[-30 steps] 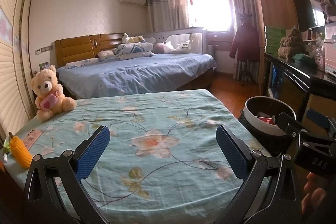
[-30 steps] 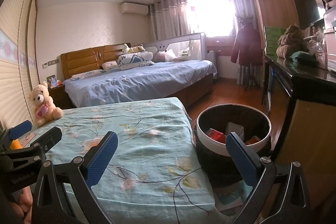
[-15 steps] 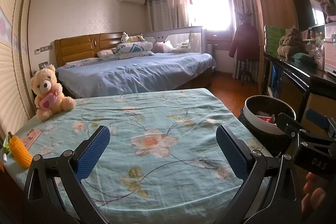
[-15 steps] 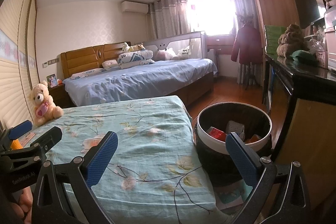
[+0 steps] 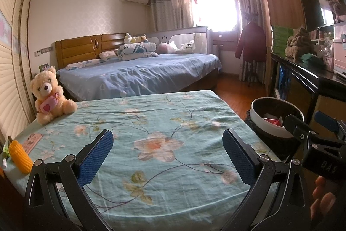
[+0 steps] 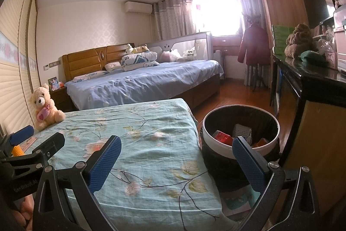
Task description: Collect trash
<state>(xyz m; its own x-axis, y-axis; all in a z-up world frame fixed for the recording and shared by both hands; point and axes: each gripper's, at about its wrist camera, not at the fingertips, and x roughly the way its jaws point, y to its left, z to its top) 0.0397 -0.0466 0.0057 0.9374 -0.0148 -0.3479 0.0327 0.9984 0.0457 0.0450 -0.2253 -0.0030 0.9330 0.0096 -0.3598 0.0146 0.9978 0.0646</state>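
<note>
Wide-spread left gripper (image 5: 167, 155) over bedsheet (image 5: 164, 122)

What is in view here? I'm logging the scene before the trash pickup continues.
Round black trash bin with white rim: one, on the floor right of the near bed, holding red and pale scraps.
Floral teal bedsheet: one, covering the near bed.
Cream teddy bear with pink heart: one, far left corner of that bed.
Yellow corn-shaped toy: one, near left edge.
Blue-covered far bed: one, behind.
Dark red coat: one, by the window.
Left hand-held gripper: open, empty.
Right hand-held gripper: open, empty.
</note>
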